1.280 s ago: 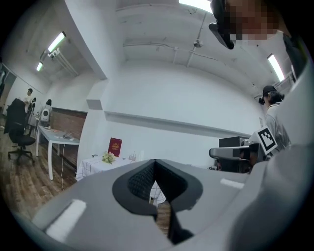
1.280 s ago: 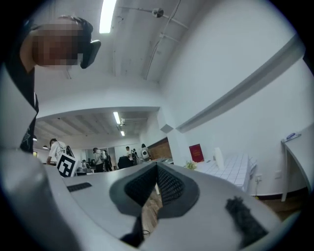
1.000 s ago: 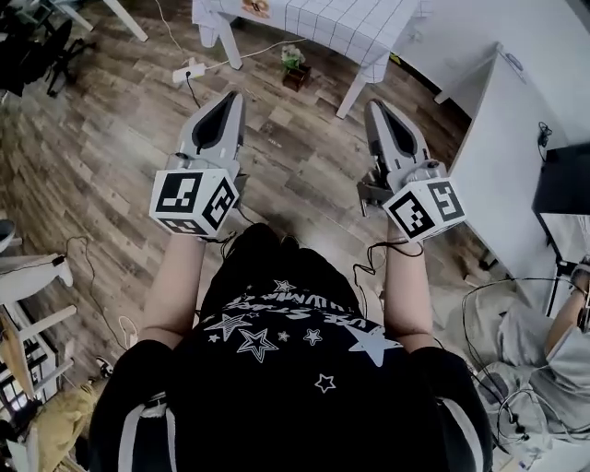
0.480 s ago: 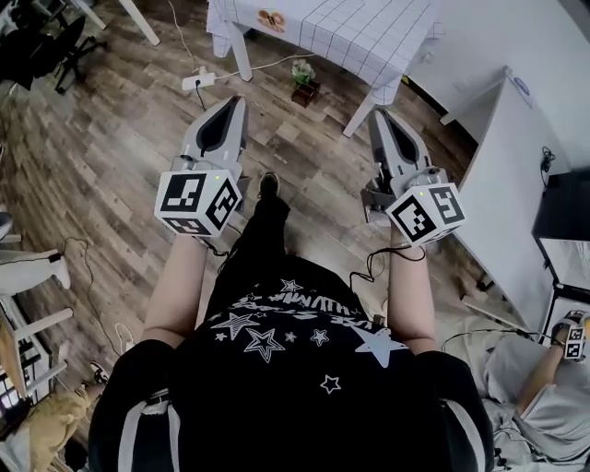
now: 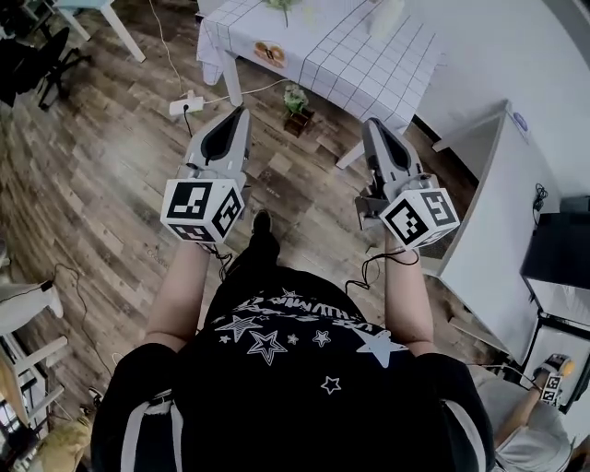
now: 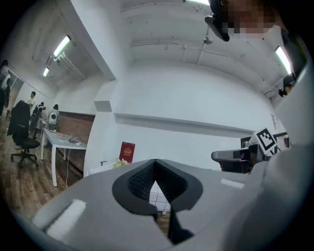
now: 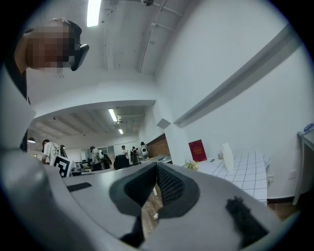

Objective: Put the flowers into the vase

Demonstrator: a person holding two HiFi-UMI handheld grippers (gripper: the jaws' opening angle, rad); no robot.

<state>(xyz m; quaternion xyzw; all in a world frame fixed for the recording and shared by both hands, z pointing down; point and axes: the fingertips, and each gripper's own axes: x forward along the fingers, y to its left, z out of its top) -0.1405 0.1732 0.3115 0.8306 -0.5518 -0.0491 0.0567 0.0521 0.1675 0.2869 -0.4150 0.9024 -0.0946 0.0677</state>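
Note:
The flowers lie at the far edge of a table under a white checked cloth, partly cut off by the top of the head view. A white vase stands to their right. In the right gripper view the flowers and the tall white vase sit on that table ahead. My left gripper and right gripper are held level over the wooden floor, short of the table. Both are shut, with nothing between the jaws. The left gripper view shows the flowers small and far off.
An orange-patterned item lies on the cloth. A small potted plant stands on the floor by the table leg, and a power strip with cables lies to its left. A white cabinet is at right. People and desks are in the distance.
The person has stepped toward the table, carrying both shut grippers forward. More of the tabletop, the flowers and the vase have come into the head view.

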